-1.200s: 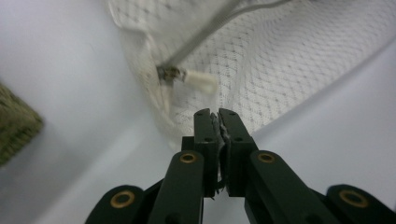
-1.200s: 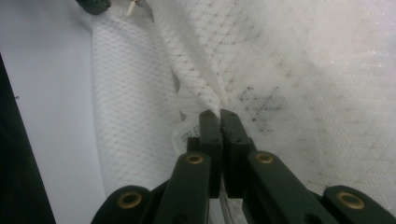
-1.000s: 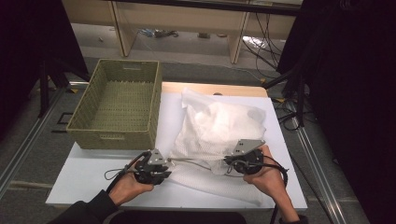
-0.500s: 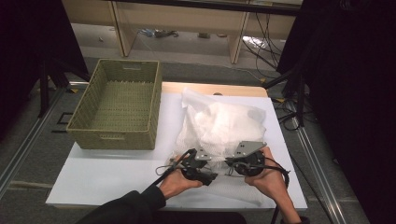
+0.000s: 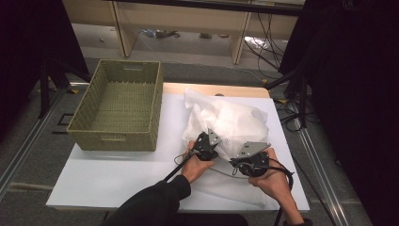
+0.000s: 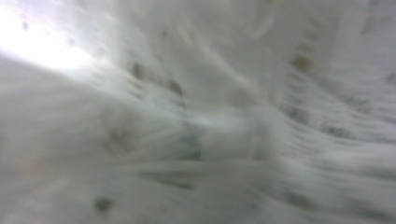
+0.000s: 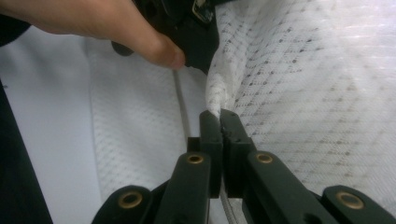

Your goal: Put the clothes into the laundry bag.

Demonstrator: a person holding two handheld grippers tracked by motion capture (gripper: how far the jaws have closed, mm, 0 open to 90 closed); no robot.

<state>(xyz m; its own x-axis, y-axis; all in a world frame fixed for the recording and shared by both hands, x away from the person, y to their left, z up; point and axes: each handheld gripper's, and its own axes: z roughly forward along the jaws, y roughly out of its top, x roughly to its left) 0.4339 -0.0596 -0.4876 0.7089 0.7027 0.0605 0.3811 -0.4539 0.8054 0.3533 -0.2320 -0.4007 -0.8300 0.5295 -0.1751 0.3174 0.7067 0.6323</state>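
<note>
No words, no numbers, no signs that I can read anywhere. White cloth (image 5: pixel 230 125) has only small dots, no letters. Woven basket (image 5: pixel 117 106) has no label. Grey plates on top of grippers carry no writing I can make out.

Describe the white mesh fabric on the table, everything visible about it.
The white mesh fabric is thin, translucent netting with a fine dotted weave, crumpled into a loose heap on the white table, right of the woven basket. Its near part lies flat. The right gripper is clamped shut on a bunched fold; the left gripper, jaws just closing, presses into the heap.
</note>
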